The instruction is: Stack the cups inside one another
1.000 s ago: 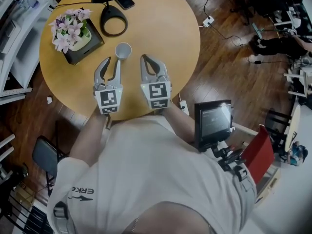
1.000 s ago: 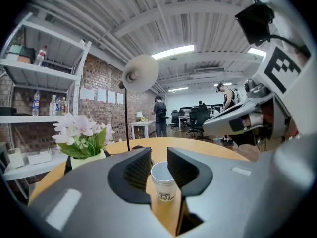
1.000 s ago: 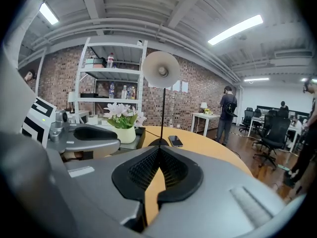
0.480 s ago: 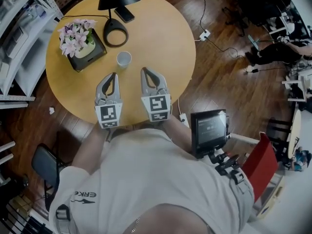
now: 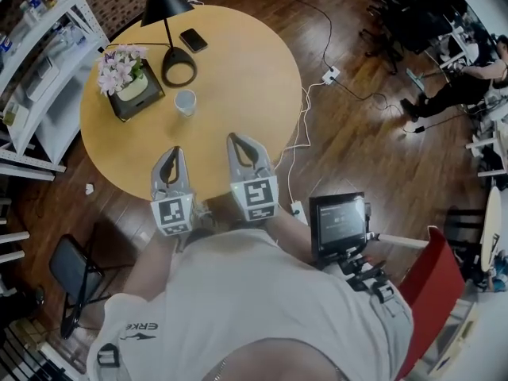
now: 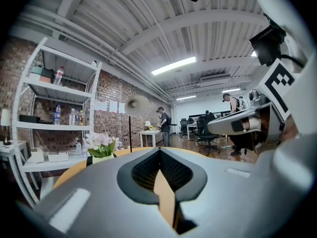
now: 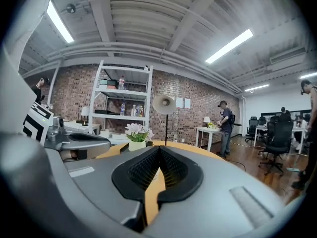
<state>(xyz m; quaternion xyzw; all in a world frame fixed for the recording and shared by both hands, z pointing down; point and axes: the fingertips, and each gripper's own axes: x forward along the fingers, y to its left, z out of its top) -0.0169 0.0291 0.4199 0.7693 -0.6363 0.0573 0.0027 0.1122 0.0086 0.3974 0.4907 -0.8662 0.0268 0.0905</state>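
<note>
One white cup [image 5: 185,101] is all I can find on the counter [image 5: 254,78]. It stands upright in the upper left of the head view, just right of the flower pot [image 5: 127,82] and below the lamp base [image 5: 178,66]. Whether it is a single cup or a nested stack I cannot tell from this height. No loose second cup shows anywhere, so I judge the stacking either finished or without work for now, and neither tool is busy with a step.

My left tool [image 5: 173,153] and right tool [image 5: 240,140] hang side by side over the counter's near edge, around the middle of the frame and well apart from the cup. Each one's own view shows its two pads pressed together with nothing between them, only a sliver of counter through the slit below.

If more nesting is wanted, my next move calls for opening one tool wide and reaching up-frame to the cup's rim.
</note>
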